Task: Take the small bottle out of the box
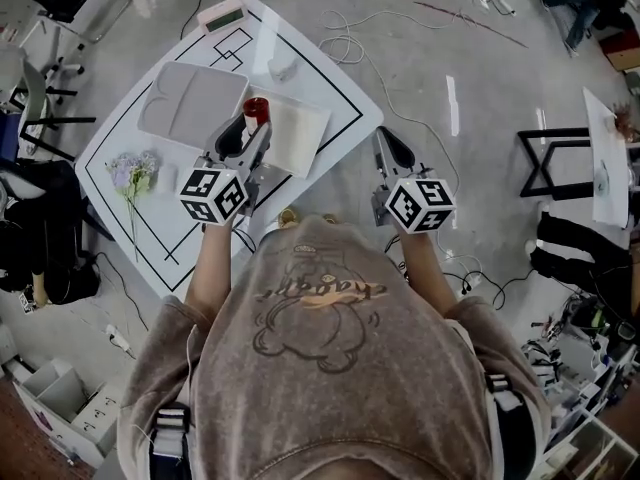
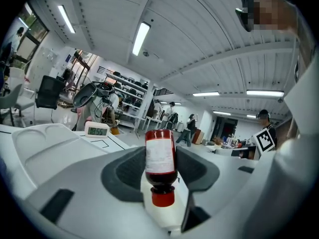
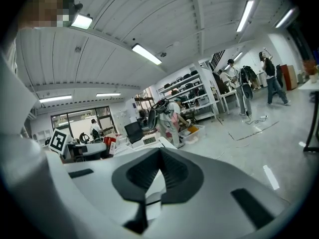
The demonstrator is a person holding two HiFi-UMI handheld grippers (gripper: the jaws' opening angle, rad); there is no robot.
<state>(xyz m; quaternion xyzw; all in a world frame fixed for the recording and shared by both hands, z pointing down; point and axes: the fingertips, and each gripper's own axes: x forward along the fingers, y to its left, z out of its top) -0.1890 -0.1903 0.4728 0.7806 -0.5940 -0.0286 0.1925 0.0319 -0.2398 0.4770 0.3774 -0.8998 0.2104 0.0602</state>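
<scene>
One small bottle (image 1: 257,110), in the head view, was squeezed by the left gripper (image 1: 250,130), just left of the box (image 1: 300,138). Left gripper view: it lay along the jaws, cap pointing back. Right gripper view: the right gripper (image 3: 159,156) was closed, empty.

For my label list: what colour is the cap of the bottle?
Red. The cap of the bottle shows best in the left gripper view.

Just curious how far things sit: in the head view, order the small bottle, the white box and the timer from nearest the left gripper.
1. small bottle, held in the left gripper.
2. white box, just to its right.
3. timer, at the table's far corner.
</scene>
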